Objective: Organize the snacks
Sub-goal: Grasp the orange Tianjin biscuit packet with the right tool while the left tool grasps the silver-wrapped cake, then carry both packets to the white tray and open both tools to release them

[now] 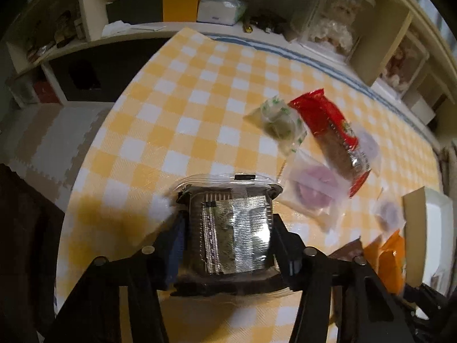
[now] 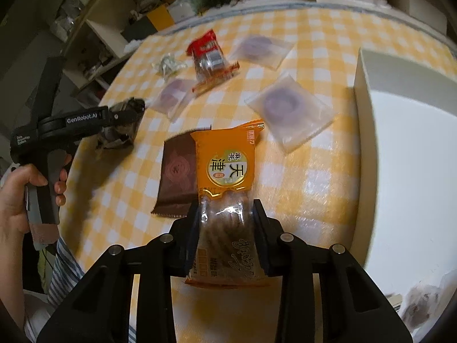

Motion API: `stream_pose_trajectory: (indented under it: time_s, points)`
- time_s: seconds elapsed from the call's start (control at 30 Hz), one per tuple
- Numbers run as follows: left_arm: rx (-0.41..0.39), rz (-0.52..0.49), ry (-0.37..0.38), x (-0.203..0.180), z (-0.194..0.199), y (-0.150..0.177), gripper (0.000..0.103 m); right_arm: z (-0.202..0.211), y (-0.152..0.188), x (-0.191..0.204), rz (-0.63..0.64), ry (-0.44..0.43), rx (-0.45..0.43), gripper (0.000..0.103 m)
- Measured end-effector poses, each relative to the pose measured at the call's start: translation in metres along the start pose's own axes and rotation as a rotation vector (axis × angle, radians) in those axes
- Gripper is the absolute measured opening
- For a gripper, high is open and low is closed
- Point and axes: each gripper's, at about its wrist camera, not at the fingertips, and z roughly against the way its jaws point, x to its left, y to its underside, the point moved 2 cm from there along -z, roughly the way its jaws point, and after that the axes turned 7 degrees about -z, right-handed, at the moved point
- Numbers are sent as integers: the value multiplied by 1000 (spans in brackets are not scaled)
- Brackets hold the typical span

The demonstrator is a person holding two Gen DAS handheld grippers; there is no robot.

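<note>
My left gripper (image 1: 228, 217) is shut on a clear-lidded silver foil snack pack (image 1: 234, 228) and holds it above the yellow checked table (image 1: 200, 100). It also shows in the right wrist view (image 2: 122, 120). My right gripper (image 2: 227, 214) is shut on an orange twist-snack packet (image 2: 225, 177), held above a brown packet (image 2: 177, 171). A red packet (image 2: 208, 57), a green-white candy bag (image 2: 168, 63) and three clear bags with purple pastries (image 2: 288, 111) lie on the table. The red packet (image 1: 328, 131) also shows in the left wrist view.
A white box (image 2: 405, 148) stands at the table's right, with a wrapped snack (image 2: 422, 300) inside near its front. Shelves with boxes and a tissue pack (image 1: 220, 8) run behind the table. The person's hand (image 2: 17, 200) holds the left gripper's handle.
</note>
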Motion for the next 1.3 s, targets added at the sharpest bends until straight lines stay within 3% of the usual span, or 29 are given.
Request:
stream_pose_trajectory:
  time_s: [0.2,0.43,0.7,1.1,1.3]
  points:
    - [-68,58,63,-4,37,4,51,34,-16,1,-2,-37,-104,35]
    - [-188,12,122,-29,96,13,51,74,-31,2,-6,-55,-216,35]
    - [-266,-46,185,-58,150,33,51,116,-45,-5,-14,-54,-300,35]
    - [-221,-164,352,-144,163,53,51,156,-30,-42,-62,24,-287,35]
    - [-182,-208,396,-190,146,52,51,168,-22,-64,-87,60,-286,35]
